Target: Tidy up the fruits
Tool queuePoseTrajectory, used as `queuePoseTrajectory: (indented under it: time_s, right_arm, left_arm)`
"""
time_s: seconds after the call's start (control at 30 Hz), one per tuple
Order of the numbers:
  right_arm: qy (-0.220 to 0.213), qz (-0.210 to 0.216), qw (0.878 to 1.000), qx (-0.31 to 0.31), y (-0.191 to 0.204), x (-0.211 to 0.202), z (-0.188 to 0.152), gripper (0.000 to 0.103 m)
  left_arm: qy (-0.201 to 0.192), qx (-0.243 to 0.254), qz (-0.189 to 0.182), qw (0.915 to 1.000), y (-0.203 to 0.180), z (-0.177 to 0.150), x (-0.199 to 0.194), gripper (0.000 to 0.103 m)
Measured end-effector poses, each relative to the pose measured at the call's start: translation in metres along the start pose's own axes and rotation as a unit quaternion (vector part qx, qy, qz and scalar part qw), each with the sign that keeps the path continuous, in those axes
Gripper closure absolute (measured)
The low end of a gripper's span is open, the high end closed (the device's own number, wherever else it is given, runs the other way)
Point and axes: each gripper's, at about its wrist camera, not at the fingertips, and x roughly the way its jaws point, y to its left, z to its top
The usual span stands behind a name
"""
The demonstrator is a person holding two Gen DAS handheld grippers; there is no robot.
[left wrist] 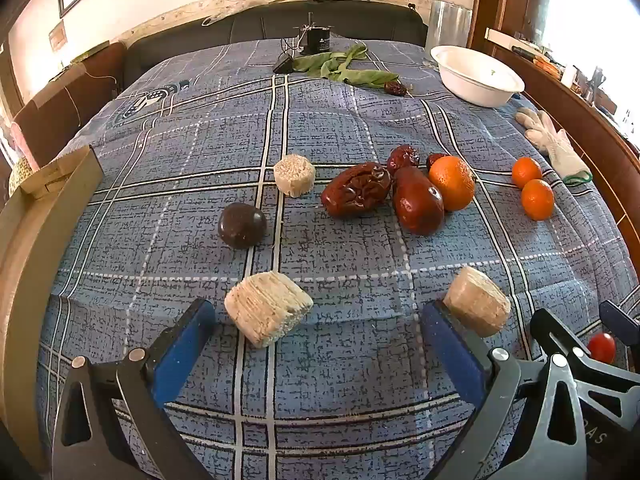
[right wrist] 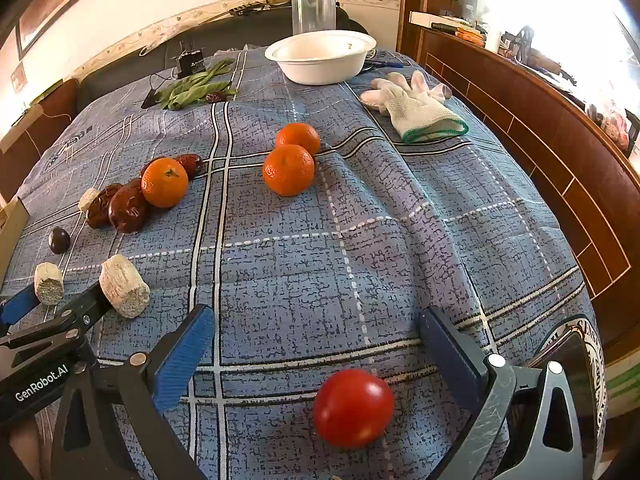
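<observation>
My left gripper (left wrist: 316,314) hovers open over the blue plaid cloth (left wrist: 352,380), with nothing between its pads. One beige block (left wrist: 267,308) lies just ahead of its left finger, and another beige block (left wrist: 478,300) sits by its right finger. Beyond them are a dark round fruit (left wrist: 242,225), a third beige block (left wrist: 294,174), large red dates (left wrist: 416,204), an orange (left wrist: 452,182) and two small oranges (left wrist: 536,199). My right gripper (right wrist: 317,316) is open too. A red tomato (right wrist: 354,407) rests on the cloth between its fingers, untouched. Two oranges (right wrist: 289,170) lie ahead of it.
A white bowl (right wrist: 320,54) stands at the far side with a clear glass (right wrist: 313,10) behind it. White gloves (right wrist: 416,106) lie at the right, by a wooden bed frame (right wrist: 540,160). Green leaves (right wrist: 192,90) and a small black device (right wrist: 191,62) lie far left. Cardboard (left wrist: 36,240) borders the left edge.
</observation>
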Motion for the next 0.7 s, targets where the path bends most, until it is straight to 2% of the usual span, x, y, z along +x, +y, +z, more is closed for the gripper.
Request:
queuePoseTrajectory:
  time_s: [0.7]
  right_arm:
    - [0.000, -0.001, 1.000, -0.001, 0.0001, 0.0001, 0.0000, 0.000]
  left_arm:
    - [0.000, 0.000, 0.000, 1.0000, 0.0001, 0.0000, 0.0000, 0.000]
